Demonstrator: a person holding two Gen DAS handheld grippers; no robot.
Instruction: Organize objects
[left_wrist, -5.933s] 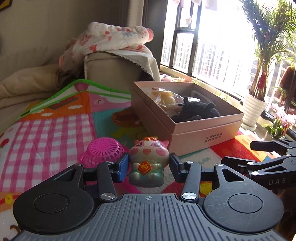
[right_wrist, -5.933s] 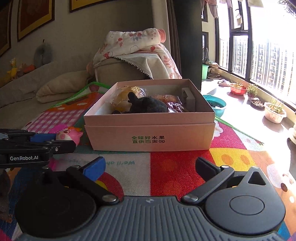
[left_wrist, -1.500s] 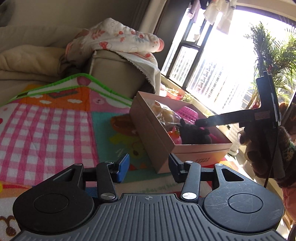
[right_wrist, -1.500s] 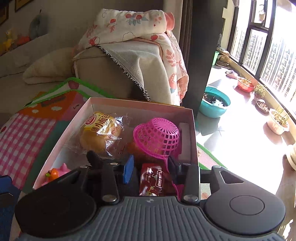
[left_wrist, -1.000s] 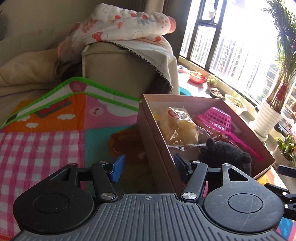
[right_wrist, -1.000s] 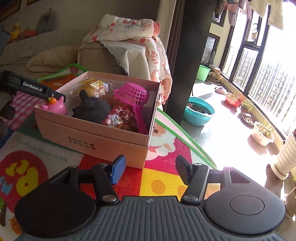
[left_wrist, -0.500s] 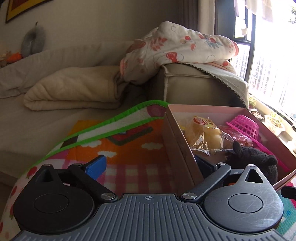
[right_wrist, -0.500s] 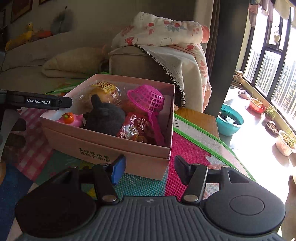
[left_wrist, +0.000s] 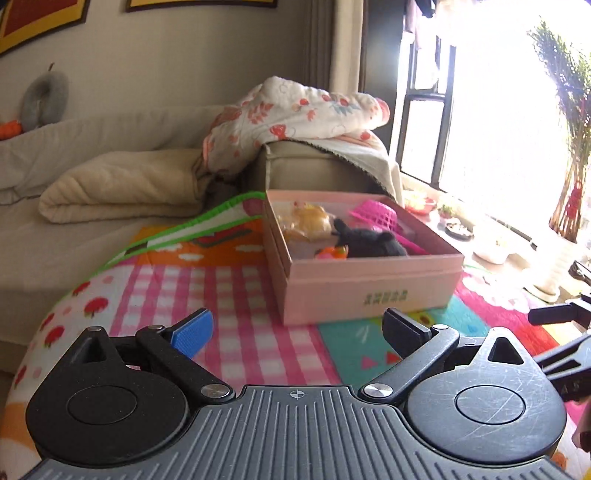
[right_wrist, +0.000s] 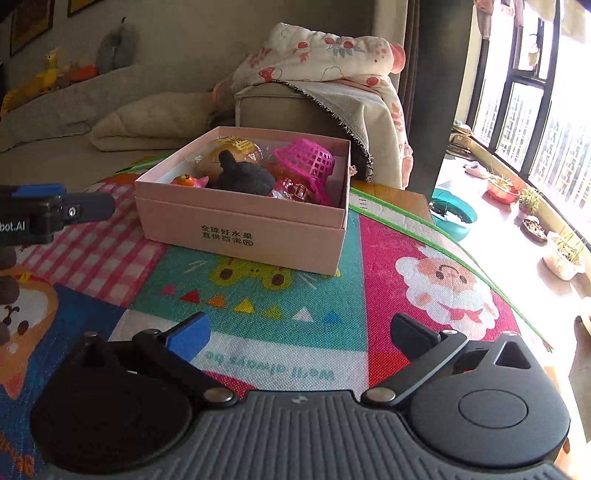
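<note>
A pink cardboard box (left_wrist: 369, 291) (right_wrist: 240, 229) stands on the colourful play mat. Inside it lie a black plush toy (left_wrist: 373, 242) (right_wrist: 242, 177), a pink mesh basket (left_wrist: 375, 214) (right_wrist: 306, 158), a wrapped bun (left_wrist: 306, 219) (right_wrist: 229, 147), a pink pig toy (right_wrist: 186, 180) and red snack packets (right_wrist: 295, 190). My left gripper (left_wrist: 295, 332) is open and empty, in front of the box. My right gripper (right_wrist: 299, 332) is open and empty, a little back from the box. The left gripper's finger also shows in the right wrist view (right_wrist: 55, 210).
The play mat (right_wrist: 277, 295) covers the floor. A beige sofa with a folded blanket (left_wrist: 122, 188) and a floral quilt (left_wrist: 295, 110) stands behind the box. Plant pots (right_wrist: 561, 254) and a teal basin (right_wrist: 452, 218) line the window at the right.
Both grippers have drawn back from the box and opened wider. The pig toy and the pink basket, earlier on the mat, now lie in the box.
</note>
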